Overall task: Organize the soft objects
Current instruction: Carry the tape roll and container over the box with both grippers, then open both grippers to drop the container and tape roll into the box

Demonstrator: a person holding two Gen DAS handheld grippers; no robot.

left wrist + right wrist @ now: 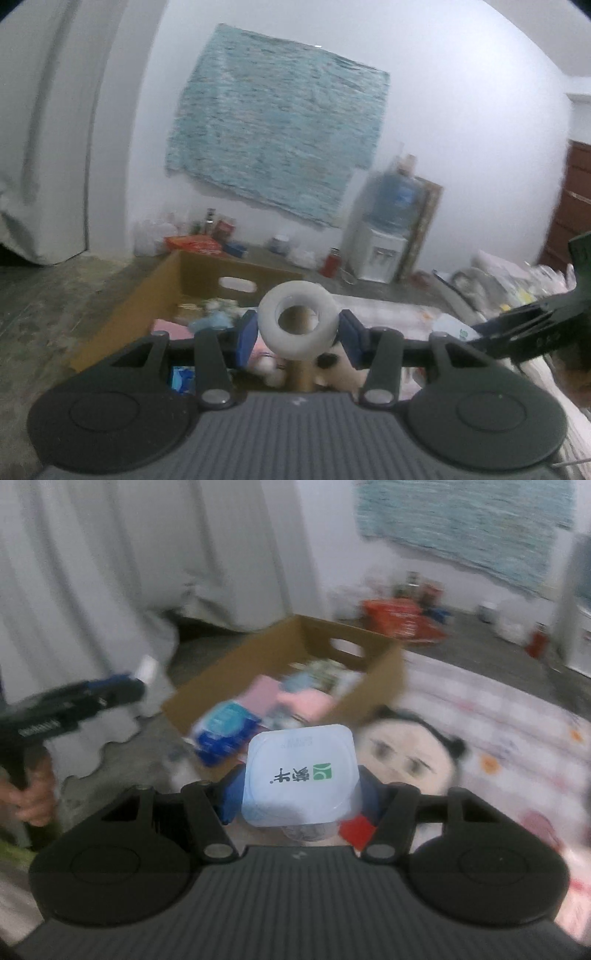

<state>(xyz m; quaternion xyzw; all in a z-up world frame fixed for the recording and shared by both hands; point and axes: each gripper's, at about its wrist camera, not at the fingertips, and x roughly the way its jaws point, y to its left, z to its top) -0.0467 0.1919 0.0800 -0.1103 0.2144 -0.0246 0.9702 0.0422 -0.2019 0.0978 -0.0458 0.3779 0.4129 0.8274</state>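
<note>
Behind, white wall; cardboard box [288, 672] ahead holds soft items. My left gripper [298, 328] clamps a white ring [298, 318], my right gripper [299, 794] a yogurt cup [300, 771]. Carrying step; next, lower both into the box.

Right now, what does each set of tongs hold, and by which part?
Left tongs: a white ring, pinched at its outer sides. Right tongs: a yogurt cup, gripped by its side walls.

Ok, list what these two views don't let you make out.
- Left wrist view: the cardboard box contents, partly hidden behind the white ring and the left gripper.
- Right wrist view: items in the box, smeared by motion blur.
- Right wrist view: the yogurt cup body, hidden under its own lid; small print unreadable.
</note>
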